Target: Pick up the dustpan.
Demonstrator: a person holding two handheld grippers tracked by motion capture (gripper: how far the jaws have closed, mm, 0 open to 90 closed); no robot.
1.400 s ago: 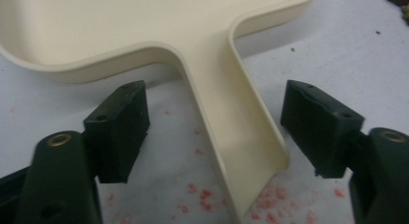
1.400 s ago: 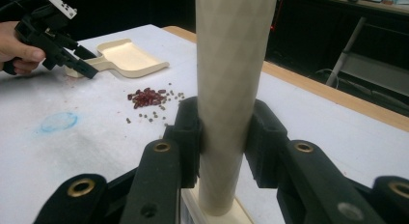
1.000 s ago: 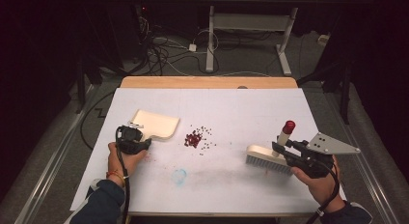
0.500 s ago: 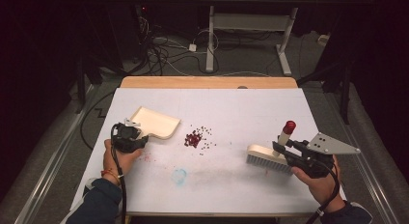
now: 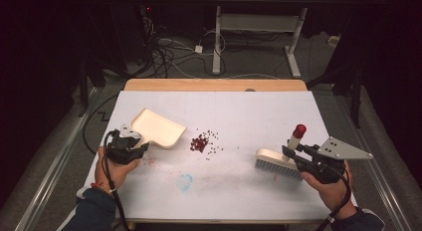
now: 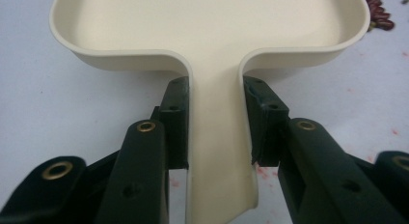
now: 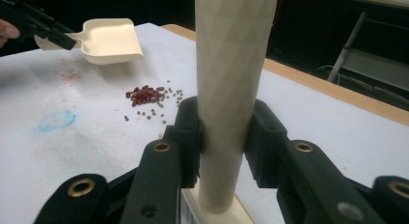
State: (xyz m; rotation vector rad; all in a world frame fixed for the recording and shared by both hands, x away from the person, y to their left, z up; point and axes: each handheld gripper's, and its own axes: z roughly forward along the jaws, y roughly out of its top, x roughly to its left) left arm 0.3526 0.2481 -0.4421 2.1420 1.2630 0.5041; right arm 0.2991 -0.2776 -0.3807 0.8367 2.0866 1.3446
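Cream dustpan (image 5: 158, 129): lifted off the table (image 5: 239, 201) and tilted since a second ago, its mouth toward the beans (image 5: 201, 142); sweeping can begin.
Left gripper (image 6: 214, 122): jaws pinching the dustpan handle.
Right gripper (image 7: 224, 137): unmoved, jaws clamped on the brush (image 5: 276, 161) handle; bristles on the table, right of the beans.
Hidden: brush head cut off in right gripper view; dustpan's front lip cropped in left gripper view.
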